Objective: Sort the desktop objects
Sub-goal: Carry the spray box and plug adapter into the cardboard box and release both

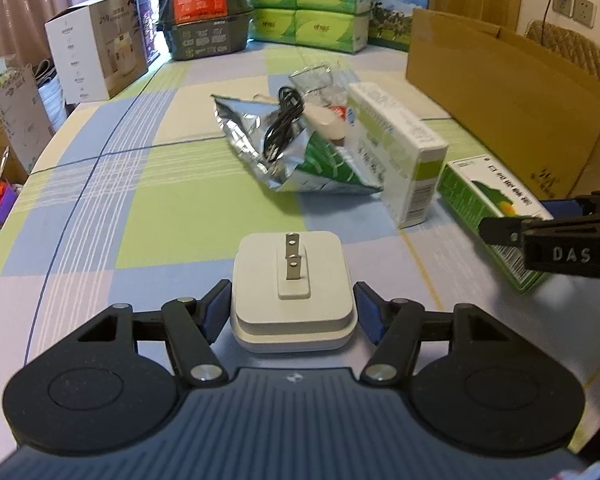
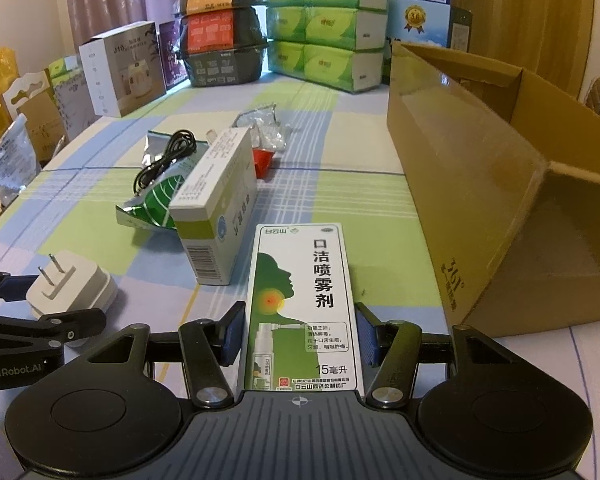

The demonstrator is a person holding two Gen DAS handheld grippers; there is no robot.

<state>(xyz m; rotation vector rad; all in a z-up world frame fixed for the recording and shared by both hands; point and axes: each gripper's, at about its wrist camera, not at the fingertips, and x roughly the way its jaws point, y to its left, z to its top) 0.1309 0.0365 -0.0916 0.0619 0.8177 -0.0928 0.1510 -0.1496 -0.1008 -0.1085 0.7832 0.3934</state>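
On the table (image 2: pixel 340 184), the charger (image 2: pixel 70 290) lies near left, the spray box (image 2: pixel 300 304) right of it, the cardboard box (image 2: pixel 480 184) far right.

The left hand-held gripper (image 1: pixel 293 309) sits low and level, its two blue-padded fingers (image 1: pixel 216 312) spread to either side with a small gap at each pad, so the jaws stand parted. The right hand-held gripper (image 2: pixel 299 334) lies just to its right, also low and level, its blue pads (image 2: pixel 233 332) likewise apart, not pressing inward. No hand or sleeve shows.
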